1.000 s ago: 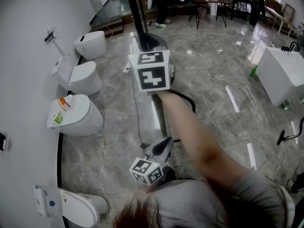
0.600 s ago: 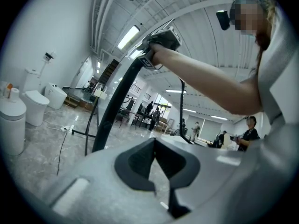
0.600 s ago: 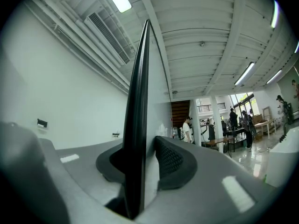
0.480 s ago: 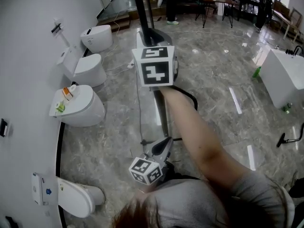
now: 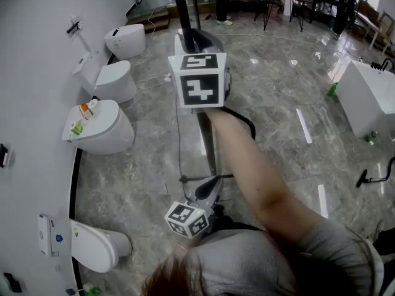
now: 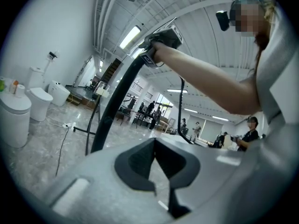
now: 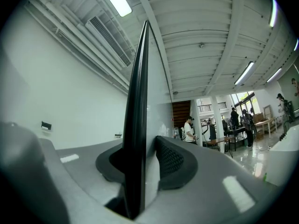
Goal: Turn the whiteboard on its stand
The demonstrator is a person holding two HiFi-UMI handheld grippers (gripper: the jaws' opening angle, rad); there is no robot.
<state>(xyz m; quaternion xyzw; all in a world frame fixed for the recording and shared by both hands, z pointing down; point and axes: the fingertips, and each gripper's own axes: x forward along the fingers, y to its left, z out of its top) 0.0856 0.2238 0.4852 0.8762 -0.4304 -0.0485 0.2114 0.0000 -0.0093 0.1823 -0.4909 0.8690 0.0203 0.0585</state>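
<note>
"Where was the whiteboard (image 7: 138, 101)?"

"It stood upright and edge-on to the person. Its black-framed edge ran up between the jaws of the right gripper (image 7: 142, 155)."

"Were those jaws gripping it?"

"Yes, they were closed on that edge. The ribbed pad (image 7: 170, 160) lay flat against the whiteboard's white face. The other pad sat on the far side, mostly hidden behind the black frame. The person's bare right arm (image 5: 259, 184) reached out to hold the gripper there."

"And the left gripper (image 6: 154, 146)?"

"It was low and close to the person's body, nearer than the whiteboard and apart from it. Its jaw tips met and nothing was between them."

"What lay round the whiteboard?"

"To its left, a row of white toilets (image 5: 116, 84) stood along the white wall. One of them had a small orange thing (image 5: 87, 110) on its lid. A thin cable (image 5: 179, 147) ran over the marble floor just left of the whiteboard. A thin black bar (image 5: 207, 177) lay on the floor at the whiteboard's lower end, but I could not tell whether it was part of the stand. Well to the right was a white tub (image 5: 370, 94), with a green bottle (image 5: 331, 92) beside it. Beyond the whiteboard were tables and people, too far off to make out."
</note>
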